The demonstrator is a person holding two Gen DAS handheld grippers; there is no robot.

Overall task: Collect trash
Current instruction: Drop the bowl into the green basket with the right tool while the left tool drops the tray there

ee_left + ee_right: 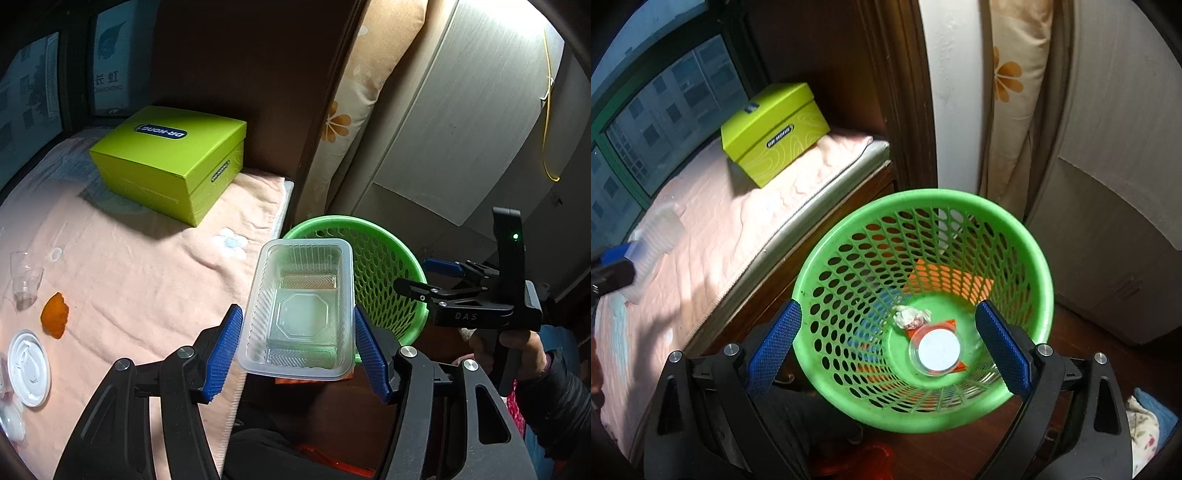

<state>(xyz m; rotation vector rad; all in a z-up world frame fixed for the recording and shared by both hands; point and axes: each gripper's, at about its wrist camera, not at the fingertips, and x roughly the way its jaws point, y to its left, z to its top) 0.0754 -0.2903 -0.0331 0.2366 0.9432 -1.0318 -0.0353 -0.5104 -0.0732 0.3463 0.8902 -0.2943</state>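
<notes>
A: What was the tray (299,306) like?

B: Clear thin plastic, rectangular, with ribbed walls, rounded corners and an octagon pressed into its floor. It was empty. The left tool (297,350) had it clamped by its long sides, the blue ridged pads (223,354) pressing on both walls, so the jaws stood only partly open. The tray hung past the edge of the bed (147,258), in front of the bin (384,273).

A: And the bin?

B: Green plastic, round, tapering downward, its wall a lattice of oval holes below a smooth rim. It stood on the wooden floor just beside the bed. At its bottom lay a crumpled wad (910,316), a round clear lid (936,350) with a white centre, and an orange scrap under that.

A: The right tool (888,347)?

B: Spread wide, with nothing between its textured blue pads. It hung over the bin's mouth, touching nothing. In the left view a hand (517,347) in a dark sleeve gripped its black handle.

A: Anything on the bed?

B: A soft pink cover with a flower print. On it lay a glossy lime-green box (173,158), a crushed clear cup (24,280), a piece of orange peel (54,315) and a white round lid (29,367), all well apart from the bin.
</notes>
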